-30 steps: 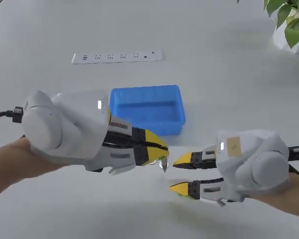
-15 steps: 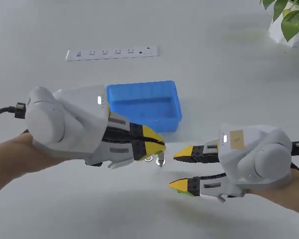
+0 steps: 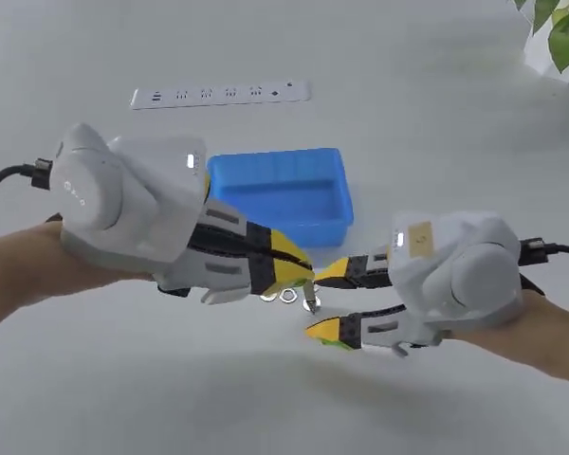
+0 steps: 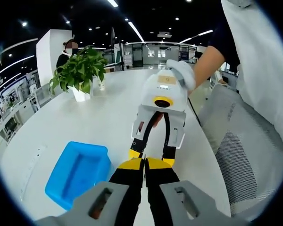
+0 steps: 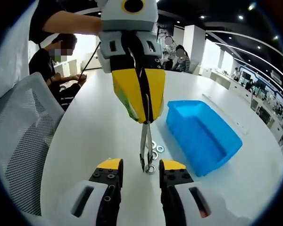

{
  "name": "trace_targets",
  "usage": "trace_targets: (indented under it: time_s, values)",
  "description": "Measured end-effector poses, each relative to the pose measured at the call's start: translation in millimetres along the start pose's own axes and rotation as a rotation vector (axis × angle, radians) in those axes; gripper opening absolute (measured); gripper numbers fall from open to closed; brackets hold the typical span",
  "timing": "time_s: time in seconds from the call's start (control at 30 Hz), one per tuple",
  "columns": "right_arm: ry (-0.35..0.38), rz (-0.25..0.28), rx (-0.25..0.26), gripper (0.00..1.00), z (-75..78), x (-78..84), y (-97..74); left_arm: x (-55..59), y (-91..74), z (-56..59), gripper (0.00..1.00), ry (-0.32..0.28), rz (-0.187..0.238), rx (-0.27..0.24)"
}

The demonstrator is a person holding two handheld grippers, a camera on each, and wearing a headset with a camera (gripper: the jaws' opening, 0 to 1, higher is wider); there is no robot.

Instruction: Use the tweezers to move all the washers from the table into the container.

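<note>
My left gripper (image 3: 305,275) is shut on metal tweezers (image 3: 310,303), which point down at the white table. In the right gripper view the left gripper (image 5: 137,101) comes in from the top. There the tweezers (image 5: 145,143) end right beside a washer (image 5: 151,168); I cannot tell whether they grip it. More washers (image 5: 155,151) lie just beyond, and two washers (image 3: 279,297) show below the left jaws. The blue container (image 3: 283,190) stands behind them. My right gripper (image 3: 320,301) is open, its jaws on either side of the tweezer tips.
A white power strip (image 3: 221,94) lies on the table beyond the container. A potted plant (image 3: 561,33) stands at the far right corner. A mesh chair (image 5: 21,136) and several people are off the table's edge.
The right gripper has moved left, closer to the tweezer tips. The left gripper has shifted slightly, so two washers now show below its jaws.
</note>
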State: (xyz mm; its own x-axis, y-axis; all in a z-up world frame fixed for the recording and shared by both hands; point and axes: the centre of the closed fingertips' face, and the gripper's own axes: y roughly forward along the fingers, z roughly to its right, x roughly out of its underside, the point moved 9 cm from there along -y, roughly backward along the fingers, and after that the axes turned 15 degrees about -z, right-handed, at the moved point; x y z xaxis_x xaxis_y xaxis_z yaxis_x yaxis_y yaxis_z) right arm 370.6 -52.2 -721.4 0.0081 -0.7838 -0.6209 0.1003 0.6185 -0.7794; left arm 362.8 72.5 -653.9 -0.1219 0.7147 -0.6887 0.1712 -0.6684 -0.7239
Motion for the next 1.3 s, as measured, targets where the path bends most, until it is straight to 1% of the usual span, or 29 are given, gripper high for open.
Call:
trace_targets:
  time_s: [0.13,0.17,0.2,0.23,0.33,0.53,0.6,0.7,0.77,1.0,1.07,1.2,1.3]
  values:
    - [-0.023,-0.011,-0.011,0.27,2.2,-0.6,5.1,-2.0,1.0,-1.7,0.05,0.004,-0.011,0.009]
    - [-0.028,-0.017,-0.012,0.27,2.5,-0.2,6.2,-2.4,0.1,-1.0,0.05,0.029,-0.033,0.011]
    - [-0.034,-0.024,-0.013,0.26,2.6,0.6,6.9,-2.8,-1.2,-0.3,0.05,0.067,-0.060,0.012]
    - [-0.036,-0.025,-0.015,0.25,2.7,1.2,7.5,-3.9,-1.4,2.1,0.05,0.073,-0.072,0.020]
    - [-0.039,-0.020,-0.029,0.21,1.9,1.6,8.8,-3.8,-0.6,2.2,0.05,0.072,-0.069,0.021]
    - [-0.048,-0.024,-0.018,0.13,4.5,1.8,10.2,-7.6,2.4,2.7,0.05,0.058,-0.064,0.023]
    - [-0.060,-0.042,-0.013,0.12,6.1,2.8,10.6,-7.3,2.9,2.1,0.05,0.059,-0.063,0.022]
    - [-0.070,-0.046,-0.013,0.11,5.6,2.3,11.4,-7.2,3.3,1.8,0.05,0.064,-0.070,0.015]
    - [-0.067,-0.047,-0.018,0.11,5.1,2.2,11.6,-6.0,3.2,2.3,0.05,0.061,-0.072,0.022]
    - [-0.055,-0.027,-0.008,0.09,4.4,2.7,13.0,-1.4,0.9,1.7,0.05,0.069,-0.095,0.009]
    - [-0.054,-0.021,-0.004,0.09,5.0,3.1,13.0,-1.5,0.9,0.4,0.05,0.046,-0.092,-0.008]
    - [-0.055,-0.015,0.001,0.09,4.5,4.0,12.7,-1.7,1.9,1.3,0.05,0.034,-0.083,-0.005]
    - [-0.048,-0.011,0.005,0.09,4.0,4.8,12.3,-2.7,2.6,1.7,0.06,0.037,-0.082,-0.006]
